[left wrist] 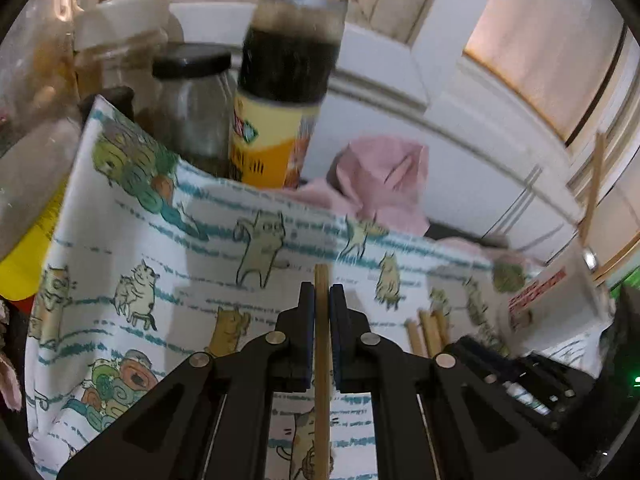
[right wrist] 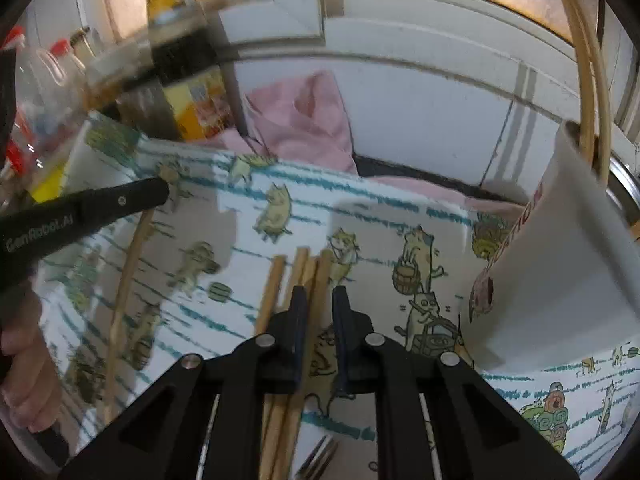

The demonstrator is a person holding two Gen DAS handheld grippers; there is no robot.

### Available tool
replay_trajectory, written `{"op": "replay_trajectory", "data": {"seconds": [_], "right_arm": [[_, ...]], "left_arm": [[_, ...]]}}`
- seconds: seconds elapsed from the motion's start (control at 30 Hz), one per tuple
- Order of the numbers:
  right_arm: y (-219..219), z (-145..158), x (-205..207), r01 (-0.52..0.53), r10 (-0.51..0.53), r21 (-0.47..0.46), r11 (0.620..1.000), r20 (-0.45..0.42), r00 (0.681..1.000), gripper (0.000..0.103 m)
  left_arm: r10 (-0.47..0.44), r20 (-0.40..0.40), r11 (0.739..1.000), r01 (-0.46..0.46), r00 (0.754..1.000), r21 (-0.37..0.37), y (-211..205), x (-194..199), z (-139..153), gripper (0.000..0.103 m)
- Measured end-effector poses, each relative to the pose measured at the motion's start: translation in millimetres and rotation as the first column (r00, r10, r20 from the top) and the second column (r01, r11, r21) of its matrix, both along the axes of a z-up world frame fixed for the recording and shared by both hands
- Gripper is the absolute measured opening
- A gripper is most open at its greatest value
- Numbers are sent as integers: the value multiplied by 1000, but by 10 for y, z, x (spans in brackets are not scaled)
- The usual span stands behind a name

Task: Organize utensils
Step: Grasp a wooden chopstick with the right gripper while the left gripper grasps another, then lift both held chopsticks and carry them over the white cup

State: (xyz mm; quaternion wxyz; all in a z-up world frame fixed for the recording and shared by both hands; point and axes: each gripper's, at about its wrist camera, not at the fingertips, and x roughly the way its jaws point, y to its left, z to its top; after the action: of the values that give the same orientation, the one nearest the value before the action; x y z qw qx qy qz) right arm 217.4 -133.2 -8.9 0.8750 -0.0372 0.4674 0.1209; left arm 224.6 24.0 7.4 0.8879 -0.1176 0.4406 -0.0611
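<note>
Left gripper (left wrist: pixel 322 292) is pinching one chopstick (left wrist: pixel 322 360) above the cat-print cloth (left wrist: pixel 160 240). Right gripper (right wrist: pixel 320 294) is hovering spread over loose chopsticks (right wrist: pixel 276 292); white cup (right wrist: pixel 560 248) is holding two more chopsticks (right wrist: pixel 588 80).

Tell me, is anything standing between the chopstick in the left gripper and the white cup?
Nothing upright blocks it. Between the chopstick held by the left gripper and the white cup only loose chopsticks lie flat on the cloth.

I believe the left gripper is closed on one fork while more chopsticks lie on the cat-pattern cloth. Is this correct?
Not quite: the left gripper is closed on a single chopstick, not a fork, as the left wrist view shows. The rest holds: more chopsticks lie on the cat-pattern cloth.
</note>
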Motion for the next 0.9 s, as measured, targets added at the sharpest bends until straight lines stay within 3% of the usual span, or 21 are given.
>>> {"op": "replay_trajectory", "data": {"seconds": [0.13,0.27,0.33,0.43,0.57,0.7,0.77,0.9], "right_arm": [[-16,-68,29,15,-15,-14,1000,5,1000,11],[36,-147,26,6,-5,-39,999,17,1000,10],[29,-162,1,5,-4,-30,1000,21,1000,9],[-69,-100,-94,-9,7,92,996,24,1000,8],[-291,252,-286,-48,5,195,980,214,977,7],[-534,556,-386,-94,-14,329,940,312,950,7],[-651,702,-477,-92,-55,364,927,375,926,7],[-857,909,-629,-105,-115,415,904,473,873,7]], "left_arm": [[34,-42,993,-29,999,115,-79,37,-140,6],[-20,-135,1000,22,991,14,-38,83,-269,6],[-23,-134,999,27,991,34,-39,63,-243,6],[-28,-121,994,40,992,97,-116,25,-207,6],[-51,-91,976,69,995,206,-294,-50,-175,8],[-56,-84,978,72,995,197,-317,-77,-139,6],[-45,-46,986,52,998,161,-325,-132,-75,6],[-94,166,993,81,982,84,-347,-436,317,6]]}}
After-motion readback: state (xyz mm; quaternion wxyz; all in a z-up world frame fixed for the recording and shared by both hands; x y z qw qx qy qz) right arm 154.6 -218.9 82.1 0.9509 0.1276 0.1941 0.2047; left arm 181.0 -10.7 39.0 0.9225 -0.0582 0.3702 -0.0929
